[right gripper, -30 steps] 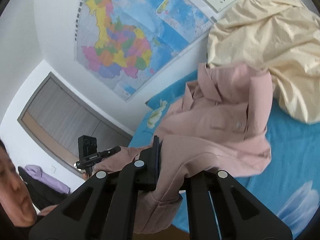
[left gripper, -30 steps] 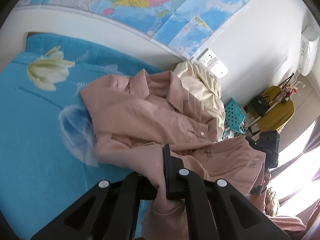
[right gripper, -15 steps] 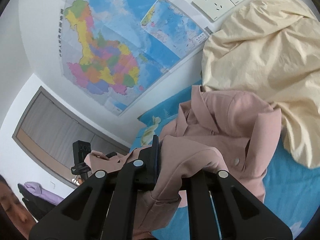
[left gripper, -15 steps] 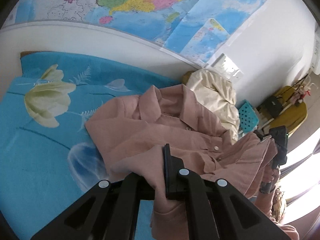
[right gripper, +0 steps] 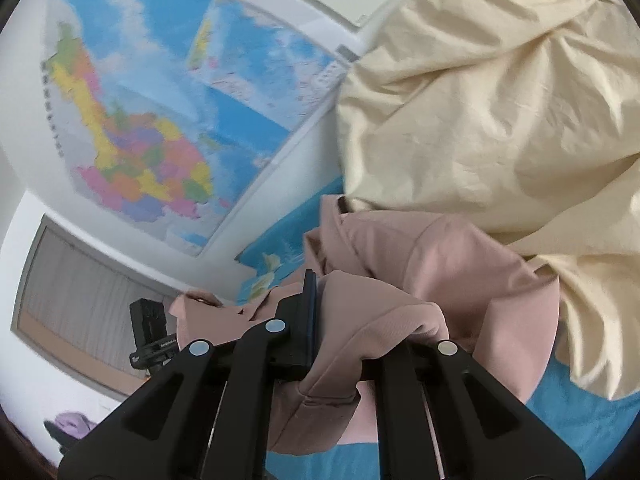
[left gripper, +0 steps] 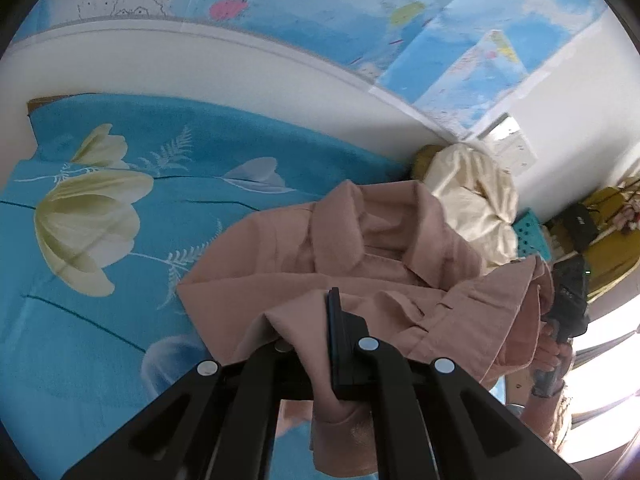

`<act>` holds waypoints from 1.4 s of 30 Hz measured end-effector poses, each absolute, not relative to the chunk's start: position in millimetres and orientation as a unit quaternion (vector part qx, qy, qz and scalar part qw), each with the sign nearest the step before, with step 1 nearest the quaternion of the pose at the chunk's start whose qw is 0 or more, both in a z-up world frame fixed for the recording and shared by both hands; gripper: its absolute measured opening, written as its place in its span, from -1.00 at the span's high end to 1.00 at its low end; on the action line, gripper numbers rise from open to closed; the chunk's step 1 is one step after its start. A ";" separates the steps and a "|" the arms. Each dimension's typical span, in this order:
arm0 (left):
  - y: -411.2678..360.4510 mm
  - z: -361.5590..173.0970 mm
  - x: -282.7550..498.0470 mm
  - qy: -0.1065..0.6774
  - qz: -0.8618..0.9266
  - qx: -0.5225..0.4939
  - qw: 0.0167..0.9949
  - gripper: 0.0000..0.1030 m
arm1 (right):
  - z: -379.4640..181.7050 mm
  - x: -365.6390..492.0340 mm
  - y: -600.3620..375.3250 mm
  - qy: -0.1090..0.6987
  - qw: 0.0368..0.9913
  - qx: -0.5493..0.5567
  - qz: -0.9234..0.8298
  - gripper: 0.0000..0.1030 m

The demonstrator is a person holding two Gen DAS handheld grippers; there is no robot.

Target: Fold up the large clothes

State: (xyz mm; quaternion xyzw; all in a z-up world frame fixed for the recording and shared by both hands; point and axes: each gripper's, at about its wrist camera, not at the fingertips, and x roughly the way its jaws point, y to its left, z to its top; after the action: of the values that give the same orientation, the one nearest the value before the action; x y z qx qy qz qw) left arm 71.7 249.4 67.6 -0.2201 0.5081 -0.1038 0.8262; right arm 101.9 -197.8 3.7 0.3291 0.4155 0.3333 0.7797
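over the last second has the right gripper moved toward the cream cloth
Yes. The right gripper, shut on the pink shirt, has moved toward the cream cloth, which fills more of its view.

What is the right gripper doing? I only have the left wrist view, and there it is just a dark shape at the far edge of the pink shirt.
Observer: In the right wrist view, the right gripper is shut on a fold of the pink shirt, and cloth drapes over its fingers.
Operator: How close is the cream garment on that side?
Observer: The cream garment lies right against the shirt, touching it.
Operator: Is there any other clothing I'm missing?
Observer: There is a purple cloth low at the left edge, away from the bed.
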 end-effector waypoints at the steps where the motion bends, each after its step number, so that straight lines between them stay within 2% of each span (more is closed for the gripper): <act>1: 250.6 65.0 75.5 0.511 -0.101 -0.222 0.824 0.93 | 2.3 105.3 -198.2 0.418 0.781 0.329 0.328 0.84; 10: 256.8 35.9 110.8 0.540 -0.079 -0.229 0.806 0.93 | -16.4 132.0 -199.5 0.442 0.777 0.333 0.300 0.80; 16: 260.3 15.1 128.5 0.561 -0.065 -0.233 0.792 0.92 | -26.1 141.9 -196.9 0.460 0.777 0.323 0.285 0.62; 17: 260.3 11.9 130.8 0.564 -0.064 -0.235 0.789 0.92 | -25.1 141.5 -196.2 0.461 0.778 0.317 0.284 0.21; 18: 261.2 8.7 133.2 0.566 -0.064 -0.238 0.786 0.91 | -23.1 140.1 -196.1 0.460 0.778 0.316 0.288 -0.07; 19: 262.3 5.8 135.3 0.568 -0.067 -0.243 0.783 0.91 | -20.3 137.9 -196.7 0.455 0.778 0.318 0.294 -0.45; 20: 262.4 4.0 136.6 0.570 -0.067 -0.245 0.782 0.91 | -15.7 133.9 -197.6 0.447 0.782 0.318 0.298 -0.49; 26: 265.2 1.0 139.1 0.568 -0.084 -0.258 0.777 0.85 | 16.1 96.2 -195.1 0.409 0.804 0.265 0.341 -0.51; 33: 265.7 15.2 127.5 0.543 -0.101 -0.267 0.790 0.64 | 12.7 69.8 -126.4 0.415 0.852 0.045 0.317 -0.38; 34: 265.1 19.2 124.3 0.537 -0.104 -0.265 0.794 0.52 | 7.0 74.8 -113.6 0.416 0.859 0.015 0.298 -0.34; 35: 263.9 27.6 117.7 0.524 -0.108 -0.254 0.806 0.28 | 3.3 78.9 -107.3 0.416 0.865 -0.003 0.281 -0.34; 37: 263.1 40.5 107.6 0.503 -0.104 -0.238 0.824 0.02 | -5.3 91.0 -98.4 0.419 0.873 -0.030 0.246 -0.29; 39: 263.4 60.4 91.3 0.473 -0.105 -0.212 0.849 -0.09 | -13.6 106.6 -98.4 0.426 0.876 -0.023 0.226 -0.26; 41: 259.2 76.1 75.7 0.445 -0.108 -0.187 0.869 -0.35 | -20.2 116.5 -96.9 0.428 0.879 -0.033 0.206 -0.03; 42: 254.5 80.0 70.9 0.439 -0.108 -0.169 0.876 -0.41 | -22.6 118.2 -96.0 0.427 0.881 -0.043 0.199 0.05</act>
State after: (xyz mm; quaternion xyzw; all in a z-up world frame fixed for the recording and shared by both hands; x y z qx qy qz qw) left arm 70.9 254.5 80.0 -0.1694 0.4385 -0.1082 0.8759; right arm 118.2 -96.0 -22.6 -0.0427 0.4271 0.1986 0.8811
